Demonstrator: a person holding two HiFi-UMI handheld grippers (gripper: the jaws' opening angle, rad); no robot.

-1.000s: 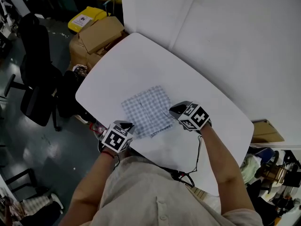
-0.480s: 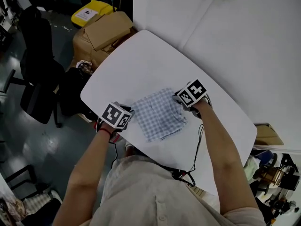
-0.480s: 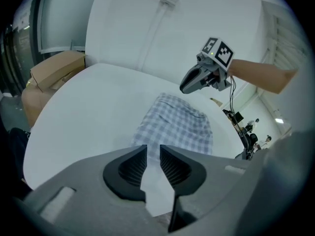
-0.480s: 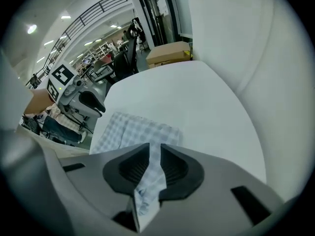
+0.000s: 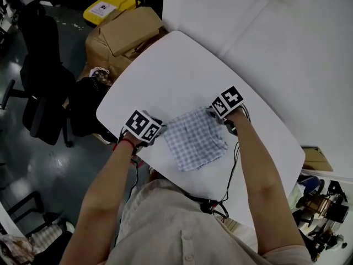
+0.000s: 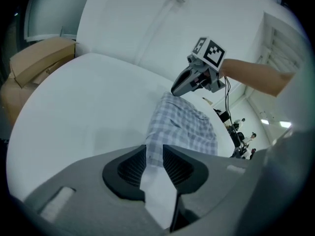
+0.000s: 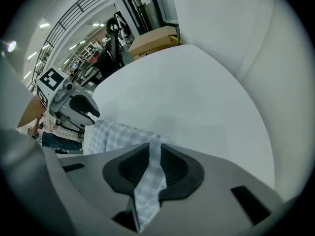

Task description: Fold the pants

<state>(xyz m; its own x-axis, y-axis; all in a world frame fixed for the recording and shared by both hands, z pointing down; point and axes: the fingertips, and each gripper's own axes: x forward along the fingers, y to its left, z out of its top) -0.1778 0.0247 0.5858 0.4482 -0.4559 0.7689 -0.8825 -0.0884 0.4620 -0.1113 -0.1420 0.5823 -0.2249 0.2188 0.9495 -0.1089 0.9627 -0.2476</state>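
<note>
My left gripper (image 6: 154, 154): jaws just opened, pants (image 5: 196, 139) edge loose between. My right gripper (image 7: 154, 163): same, released. Pants lie on table (image 5: 165, 70).

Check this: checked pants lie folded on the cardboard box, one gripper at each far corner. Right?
No. The checked pants lie folded on the white table, not on the cardboard box, which stands beyond the table's edge in the head view. The left gripper and right gripper are at the far corners. Their jaws have just been opening, with cloth between them.
</note>
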